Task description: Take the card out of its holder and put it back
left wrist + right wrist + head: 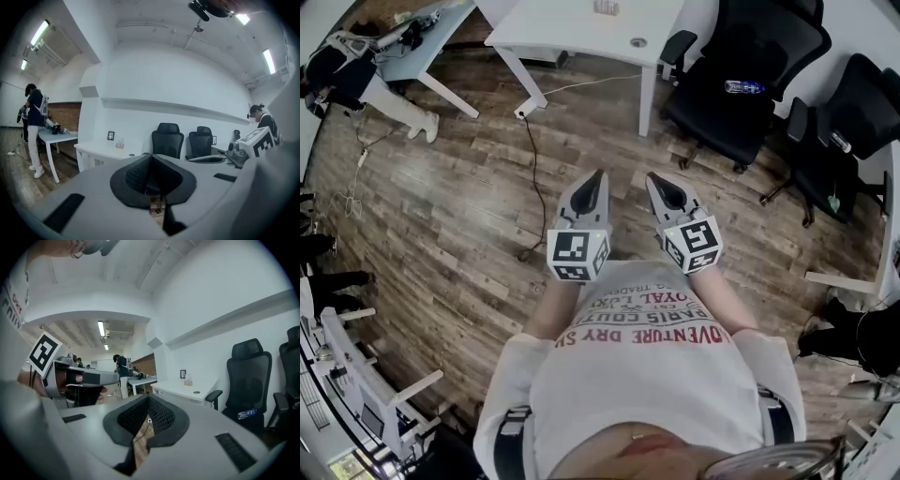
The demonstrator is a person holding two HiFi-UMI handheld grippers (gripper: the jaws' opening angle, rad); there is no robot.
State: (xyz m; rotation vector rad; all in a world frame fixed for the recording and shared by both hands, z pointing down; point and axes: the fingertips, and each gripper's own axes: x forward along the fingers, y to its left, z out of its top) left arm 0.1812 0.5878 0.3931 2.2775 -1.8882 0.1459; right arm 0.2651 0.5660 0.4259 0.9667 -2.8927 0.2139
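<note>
Left hand-held gripper point(598, 178) and right hand-held gripper point(656, 182) are hovering closed, empty. Card holder isn't showing; finding it is coming next

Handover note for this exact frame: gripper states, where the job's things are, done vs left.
Left gripper: jaws together, nothing between them.
Right gripper: jaws together, empty.
Both are held side by side in front of the person's chest, above the wooden floor.
Card and holder: not seen in any view. The white desk ahead bears a small clear item, too small to identify.
Done: nothing that shows.
Left: the whole job: reach the holder, take the card out, put it back.
</note>
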